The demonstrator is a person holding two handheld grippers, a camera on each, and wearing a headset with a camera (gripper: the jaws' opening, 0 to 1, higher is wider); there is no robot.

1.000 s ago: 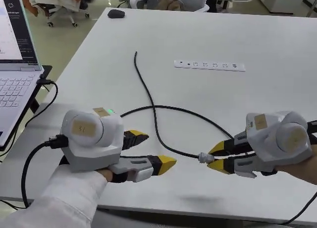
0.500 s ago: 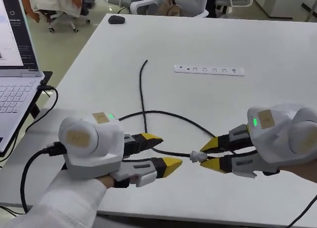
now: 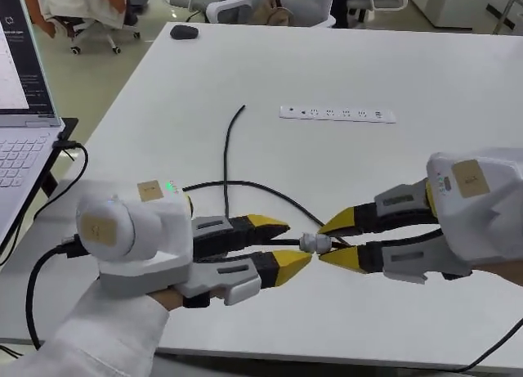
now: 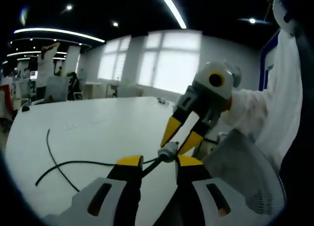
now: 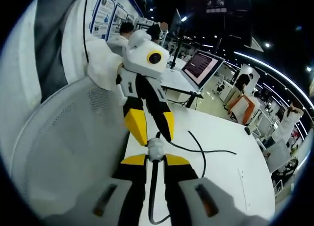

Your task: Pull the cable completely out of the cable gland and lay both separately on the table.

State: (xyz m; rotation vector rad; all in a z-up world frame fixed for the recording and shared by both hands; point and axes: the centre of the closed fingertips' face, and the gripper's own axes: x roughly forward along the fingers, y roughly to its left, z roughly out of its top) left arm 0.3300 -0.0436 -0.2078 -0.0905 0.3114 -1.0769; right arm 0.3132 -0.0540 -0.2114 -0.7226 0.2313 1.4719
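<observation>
Right gripper (image 3: pixel 321 244): clamping the cable gland (image 3: pixel 311 243) at its jaw tips
Left gripper (image 3: pixel 298 240): standing released, jaws straddling the cable (image 3: pixel 226 158)

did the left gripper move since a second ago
Yes. Against the power strip, the left gripper has moved right, toward the cable gland in the right gripper.

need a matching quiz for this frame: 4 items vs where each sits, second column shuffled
Things:
1. cable gland
2. power strip
3. mouse
4. laptop

Places:
A. far left corner of the table
B. off the table's left edge
C. between the right gripper tips
D. flat mid-table, beyond the cable

Pairs: 1-C, 2-D, 3-A, 4-B
</observation>
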